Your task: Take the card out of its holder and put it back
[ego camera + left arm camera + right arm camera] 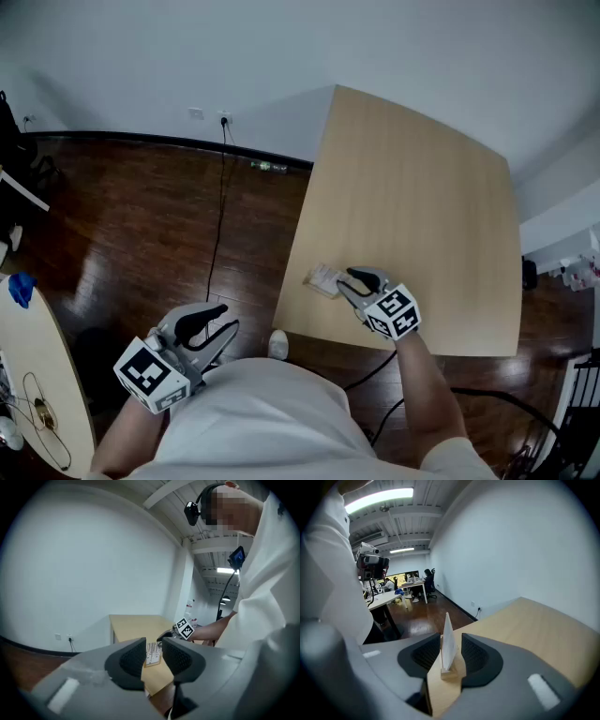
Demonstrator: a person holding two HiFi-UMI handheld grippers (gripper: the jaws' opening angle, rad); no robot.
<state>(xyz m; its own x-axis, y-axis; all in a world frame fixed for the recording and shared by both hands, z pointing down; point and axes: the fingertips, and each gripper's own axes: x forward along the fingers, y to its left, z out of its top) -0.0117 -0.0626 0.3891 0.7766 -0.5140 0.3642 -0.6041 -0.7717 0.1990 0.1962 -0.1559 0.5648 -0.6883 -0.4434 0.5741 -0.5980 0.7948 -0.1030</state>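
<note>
A white card [324, 278] stands upright in a small wooden holder [449, 671] near the front left corner of the light wooden table [422, 206]. My right gripper [352, 282] is at the card, open. In the right gripper view the card [448, 641] rises between the two pads [427, 654] with a small gap on each side. My left gripper [221, 336] hangs off the table by the person's body, open and empty. In the left gripper view, the card [152, 653] shows far off through the gap of my left gripper [153, 656].
The table's left edge [302, 216] drops to a dark wooden floor. A black cable [217, 216] runs from a wall socket across the floor. A round table [37, 375] with wires sits at the far left. A white object [278, 344] lies below the table's corner.
</note>
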